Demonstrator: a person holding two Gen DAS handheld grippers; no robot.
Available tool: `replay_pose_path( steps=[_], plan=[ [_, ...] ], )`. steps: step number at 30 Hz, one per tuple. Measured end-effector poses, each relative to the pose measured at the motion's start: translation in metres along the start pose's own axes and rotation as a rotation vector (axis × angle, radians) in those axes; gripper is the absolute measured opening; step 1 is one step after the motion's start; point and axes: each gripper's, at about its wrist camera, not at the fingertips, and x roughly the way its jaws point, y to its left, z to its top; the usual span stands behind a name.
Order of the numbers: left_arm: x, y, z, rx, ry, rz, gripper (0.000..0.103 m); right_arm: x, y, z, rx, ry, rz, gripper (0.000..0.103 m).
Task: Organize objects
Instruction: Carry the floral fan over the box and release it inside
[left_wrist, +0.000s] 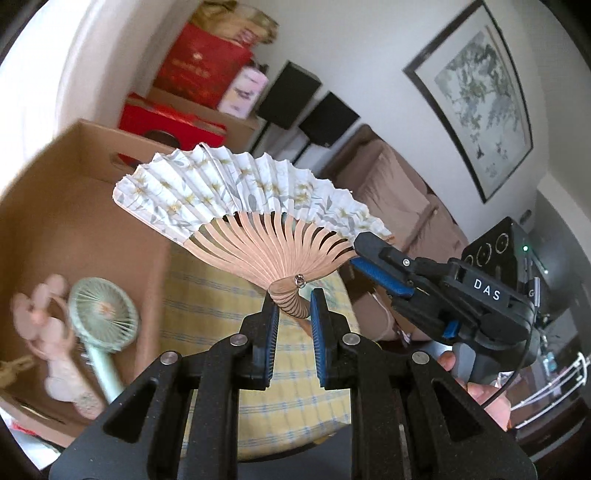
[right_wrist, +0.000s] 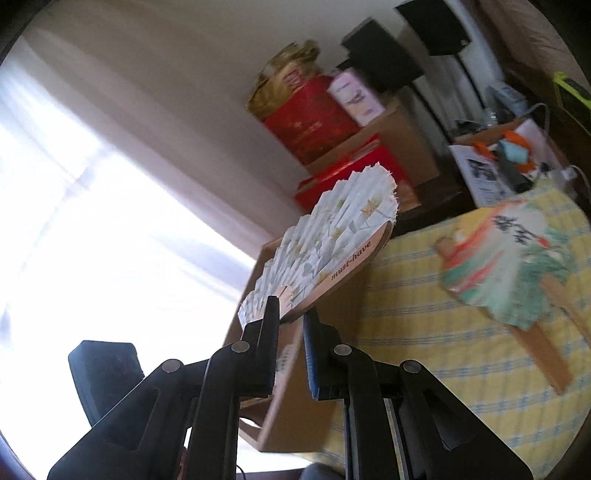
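Observation:
A white floral folding fan (left_wrist: 243, 192) with wooden ribs is spread open in the air above the table. My left gripper (left_wrist: 293, 299) is shut on the fan's pivot end. My right gripper (left_wrist: 364, 245) comes in from the right and is shut on the fan's right outer edge. In the right wrist view the same fan (right_wrist: 332, 236) stands between that gripper's fingertips (right_wrist: 290, 314), its outer guard printed "must-have". A cardboard box (left_wrist: 74, 206) sits open at the left behind the fan, holding a green handheld fan (left_wrist: 103, 321) and a pink item (left_wrist: 59, 332).
A round paddle fan (right_wrist: 517, 258) with a painted figure lies on the yellow checked tablecloth (right_wrist: 424, 332). Red gift boxes (left_wrist: 199, 66) are stacked on cartons behind. Black speakers (left_wrist: 325, 114), a sofa (left_wrist: 399, 184) and a framed painting (left_wrist: 476, 92) stand beyond.

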Motion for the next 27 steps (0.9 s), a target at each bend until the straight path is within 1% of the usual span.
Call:
replay_pose_path(
  steps=[6, 11, 15, 19, 24, 27],
  plan=[
    [-0.025, 0.049, 0.014, -0.043, -0.032, 0.065, 0.016, 0.056, 0.025, -0.006, -0.011, 0.061, 0.044, 0.012],
    [-0.032, 0.087, 0.015, -0.081, -0.032, 0.087, 0.016, 0.098, 0.033, -0.014, -0.026, 0.125, 0.051, 0.012],
    [-0.029, 0.113, 0.014, -0.113, -0.020, 0.086, 0.016, 0.123, 0.037, -0.018, -0.068, 0.162, 0.027, 0.013],
    [-0.023, 0.129, 0.016, -0.108, -0.006, 0.095, 0.016, 0.144, 0.034, -0.022, -0.082, 0.197, 0.000, 0.014],
    [-0.010, 0.144, 0.023, -0.109, 0.031, 0.123, 0.016, 0.167, 0.033, -0.014, -0.119, 0.227, -0.034, 0.014],
    [-0.001, 0.148, 0.027, -0.093, 0.061, 0.144, 0.016, 0.185, 0.029, -0.007, -0.129, 0.270, -0.058, 0.014]
  ],
)
